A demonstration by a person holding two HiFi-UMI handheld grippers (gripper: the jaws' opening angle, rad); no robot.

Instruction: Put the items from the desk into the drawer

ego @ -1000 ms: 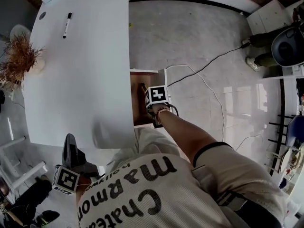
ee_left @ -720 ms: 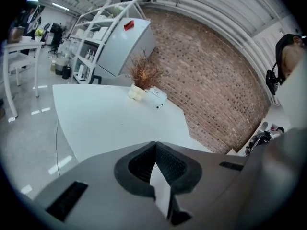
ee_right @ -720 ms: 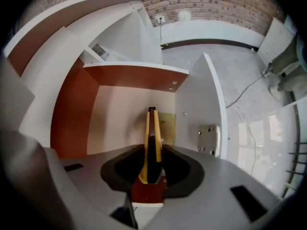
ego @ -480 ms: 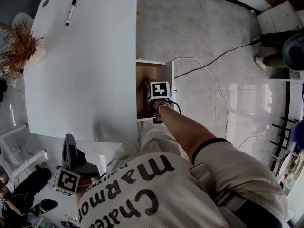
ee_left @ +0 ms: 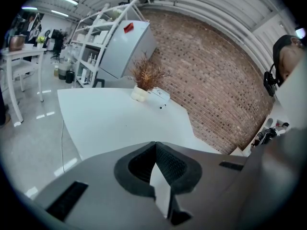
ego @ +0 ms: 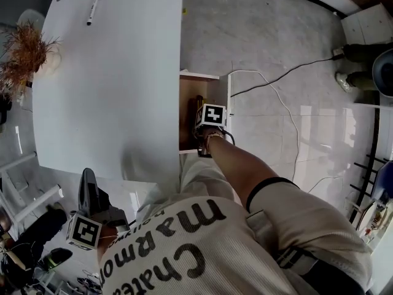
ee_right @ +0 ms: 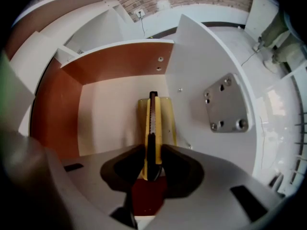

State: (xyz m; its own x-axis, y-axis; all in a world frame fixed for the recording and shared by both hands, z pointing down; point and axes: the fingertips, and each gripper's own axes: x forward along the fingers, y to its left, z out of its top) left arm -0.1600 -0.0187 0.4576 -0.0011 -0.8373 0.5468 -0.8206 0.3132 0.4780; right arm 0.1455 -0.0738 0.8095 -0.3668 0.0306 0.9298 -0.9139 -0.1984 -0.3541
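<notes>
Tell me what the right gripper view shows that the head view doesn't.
Only the right gripper view: the right gripper's jaws clamped on a yellow utility knife, plus a metal plate on a white panel. Only the head view: the white desk with a marker and dried plant, and the left gripper off its near edge. Both: the open drawer with the right gripper reaching into it.

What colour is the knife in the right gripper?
The knife is yellow with a black strip; clearest in right gripper view.
</notes>
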